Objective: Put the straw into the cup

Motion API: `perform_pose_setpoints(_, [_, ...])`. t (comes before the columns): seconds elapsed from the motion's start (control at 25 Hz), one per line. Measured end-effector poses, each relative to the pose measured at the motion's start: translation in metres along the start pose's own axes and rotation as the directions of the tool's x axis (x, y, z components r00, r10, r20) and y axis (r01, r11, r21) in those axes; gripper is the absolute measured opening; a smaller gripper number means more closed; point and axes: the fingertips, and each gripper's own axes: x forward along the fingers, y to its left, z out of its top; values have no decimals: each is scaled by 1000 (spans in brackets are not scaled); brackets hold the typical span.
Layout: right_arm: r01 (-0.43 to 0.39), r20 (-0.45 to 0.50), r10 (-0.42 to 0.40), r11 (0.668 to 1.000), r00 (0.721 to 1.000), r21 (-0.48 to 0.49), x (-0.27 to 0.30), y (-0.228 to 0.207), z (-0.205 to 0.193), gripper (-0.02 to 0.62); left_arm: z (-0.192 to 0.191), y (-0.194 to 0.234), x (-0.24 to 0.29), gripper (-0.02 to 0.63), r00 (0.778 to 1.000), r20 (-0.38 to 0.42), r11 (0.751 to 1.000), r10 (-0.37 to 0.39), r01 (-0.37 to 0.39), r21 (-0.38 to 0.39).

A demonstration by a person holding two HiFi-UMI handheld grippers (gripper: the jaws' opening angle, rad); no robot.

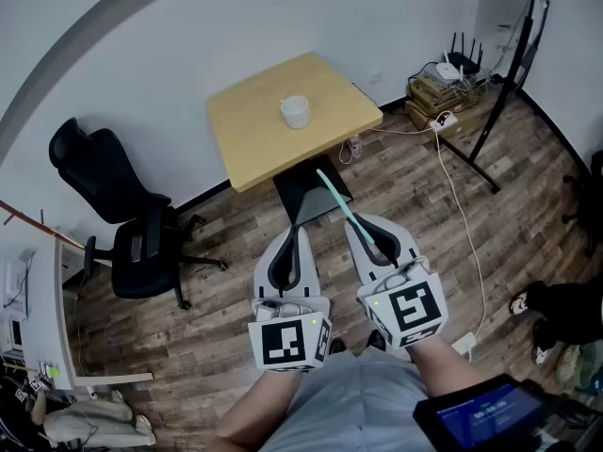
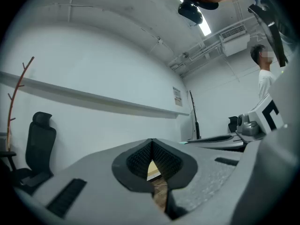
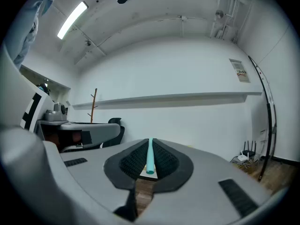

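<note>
1. Bench: small, wood top, well ahead of both grippers across open floor.
2. Left gripper: fingers together at the tips, nothing between them.
3. Right gripper: fingers clamped on the straw near its rear end. Judged to be the working hand.
4. Cup: white, upright, open mouth, alone mid-bench. Lies ahead and slightly left of the right fingers, well apart.
5. Straw: pale teal, straight, thin. Long axis runs along the fingers, free end pointing toward the bench. Likely needs carrying forward, then tipping end-down over the cup's mouth.
</note>
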Motion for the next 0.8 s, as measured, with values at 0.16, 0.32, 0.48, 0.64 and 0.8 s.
perform_pose_setpoints(0.16, [-8, 2, 8, 1000, 1000, 0, -4, -2, -1, 20, -1, -4, 0, -3, 1000, -5, 1000, 7, -7, 3])
perform_pose_setpoints(0.32, [-21, 3, 21, 1000, 1000, 1, -6, -14, -1, 20, -2, -15, 8, -3, 1000, -7, 1000, 17, -17, 7])
perform_pose_setpoints(0.48, [-35, 4, 35, 999, 999, -4, -10, -17, -4, 20, -4, -20, 7, -3, 1000, -4, 1000, 28, -28, 7])
perform_pose_setpoints(0.64, [-59, 6, 59, 998, 998, 13, -12, -35, -7, 21, -7, -33, 19, -3, 999, -6, 999, 47, -47, 0])
perform_pose_setpoints(0.8, [-63, 0, 63, 998, 998, 24, -6, -49, -12, 21, -14, -38, 31, -3, 998, -21, 999, 53, -53, 1])
